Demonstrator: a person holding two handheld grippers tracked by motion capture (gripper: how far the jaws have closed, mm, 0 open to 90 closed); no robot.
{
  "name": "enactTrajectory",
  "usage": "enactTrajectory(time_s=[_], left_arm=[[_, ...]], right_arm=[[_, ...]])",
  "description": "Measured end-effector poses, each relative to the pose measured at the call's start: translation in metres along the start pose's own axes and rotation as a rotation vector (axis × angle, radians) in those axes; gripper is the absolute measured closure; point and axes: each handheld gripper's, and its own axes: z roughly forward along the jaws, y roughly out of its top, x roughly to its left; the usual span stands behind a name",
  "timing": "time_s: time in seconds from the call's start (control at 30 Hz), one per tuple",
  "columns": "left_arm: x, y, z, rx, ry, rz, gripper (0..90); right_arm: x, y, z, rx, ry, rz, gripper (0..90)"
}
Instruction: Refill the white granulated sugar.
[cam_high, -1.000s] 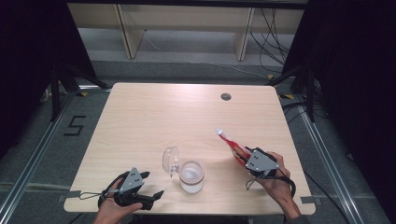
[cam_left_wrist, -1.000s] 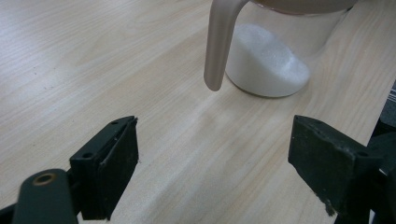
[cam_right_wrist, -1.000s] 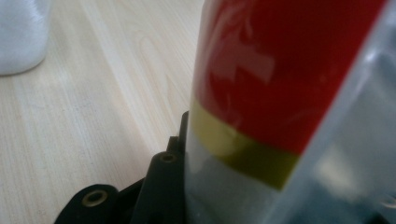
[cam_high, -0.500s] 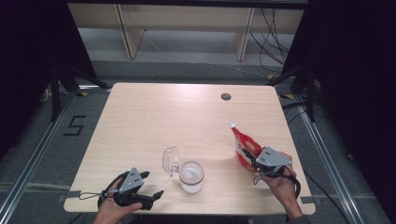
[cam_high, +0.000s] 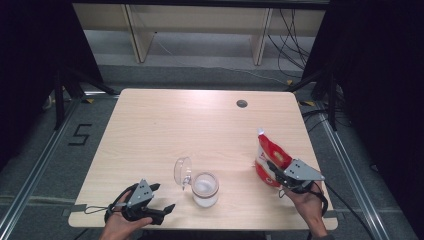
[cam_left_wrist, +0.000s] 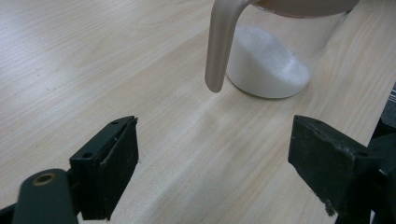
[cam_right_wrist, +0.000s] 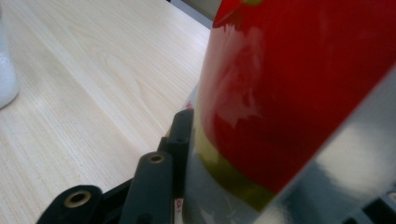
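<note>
The glossy red and white foil pouch (cam_high: 270, 161) stands upright near the right edge of the pale wooden table (cam_high: 165, 125), set down as if the pour is done; the right gripper (cam_high: 276, 172) has it between its jaws, which have just been opening, though in the right gripper view the left jaw looks to be touching the foil, so I'd call it a loosening hold. Left gripper (cam_high: 162, 197) rests at the near left, jaws wide and empty, aimed at the clear glass jar of white powder (cam_high: 205, 189) with its hinged lid (cam_high: 182, 172) flipped open; probably waiting to shut it.
</note>
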Motion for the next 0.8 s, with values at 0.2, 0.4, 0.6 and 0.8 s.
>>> enactTrajectory(time_s=[0.2, 0.4, 0.6, 0.8], left_arm=[[0.0, 0.0, -0.001, 0.004, 0.003, 0.003, 15.9], [0.001, 0.001, -0.001, 0.005, 0.0, 0.009, 15.9], [0.0, 0.0, -0.001, 0.005, 0.005, 0.005, 15.9], [0.002, 0.001, -0.001, 0.004, 0.003, 0.027, 15.9]], right_arm=[[0.003, -0.001, -0.01, -0.003, -0.058, 0.046, 52.8], [0.004, -0.002, -0.021, -0.022, -0.093, 0.111, 44.3], [0.01, -0.003, -0.032, -0.02, -0.095, 0.23, 38.3], [0.013, -0.008, -0.043, -0.028, -0.095, 0.266, 35.1]])
